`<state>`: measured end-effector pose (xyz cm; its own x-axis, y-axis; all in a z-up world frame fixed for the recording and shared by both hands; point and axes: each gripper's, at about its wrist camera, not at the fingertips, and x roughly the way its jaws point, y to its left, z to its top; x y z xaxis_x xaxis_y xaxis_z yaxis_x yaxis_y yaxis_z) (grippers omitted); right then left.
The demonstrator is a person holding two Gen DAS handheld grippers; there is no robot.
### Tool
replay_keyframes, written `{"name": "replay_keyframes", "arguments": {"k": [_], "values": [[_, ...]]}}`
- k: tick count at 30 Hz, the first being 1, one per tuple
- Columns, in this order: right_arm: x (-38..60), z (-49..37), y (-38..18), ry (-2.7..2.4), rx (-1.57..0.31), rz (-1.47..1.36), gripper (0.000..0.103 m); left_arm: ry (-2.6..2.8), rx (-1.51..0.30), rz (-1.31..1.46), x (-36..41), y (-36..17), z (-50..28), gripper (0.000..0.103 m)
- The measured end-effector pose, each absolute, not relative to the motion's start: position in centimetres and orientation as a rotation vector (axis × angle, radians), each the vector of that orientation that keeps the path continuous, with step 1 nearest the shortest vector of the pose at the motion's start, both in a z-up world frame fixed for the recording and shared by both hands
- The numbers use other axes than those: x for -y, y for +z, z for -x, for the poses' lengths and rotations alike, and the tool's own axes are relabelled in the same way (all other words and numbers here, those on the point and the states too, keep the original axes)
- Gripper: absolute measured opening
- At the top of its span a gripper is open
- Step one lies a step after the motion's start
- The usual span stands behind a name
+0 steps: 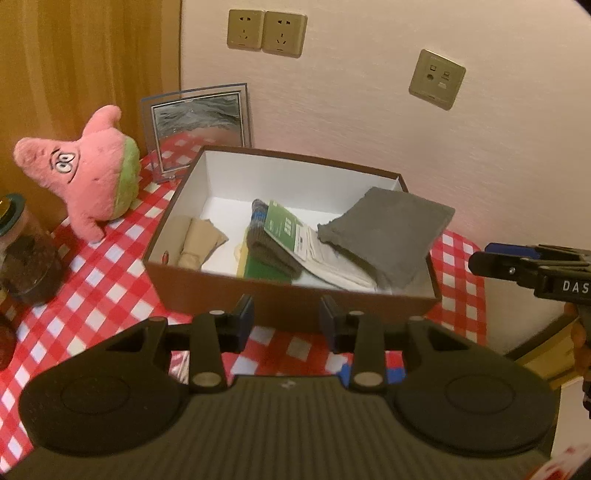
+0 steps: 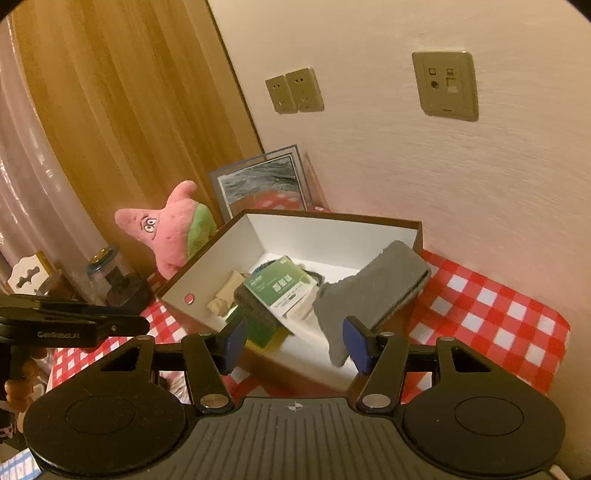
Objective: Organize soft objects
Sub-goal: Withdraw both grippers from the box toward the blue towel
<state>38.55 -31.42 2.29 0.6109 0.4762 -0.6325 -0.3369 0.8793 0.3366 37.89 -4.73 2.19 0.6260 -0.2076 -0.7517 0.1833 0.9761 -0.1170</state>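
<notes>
A domestic room, likely a bedroom or living corner — indicated by a checked red-and-white tablecloth on the tabletop, a framed picture, a pink plush toy, wall sockets and a wooden door panel.

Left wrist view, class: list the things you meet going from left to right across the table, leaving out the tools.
Jar → pink plush star → picture frame → beige cloth → green-labelled socks → grey cloth, which leans on the right wall of the box.
</notes>
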Motion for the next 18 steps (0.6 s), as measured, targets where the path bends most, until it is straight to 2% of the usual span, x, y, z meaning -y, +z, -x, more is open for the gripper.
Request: {"name": "replay_keyframes", "arguments": {"k": [18], "values": [[28.8,-29.5,2.0,0.463,-0.836,-0.126,0.058,-0.155,-0.899,0.072,1.8,1.2,-27.0,0.035]]}}
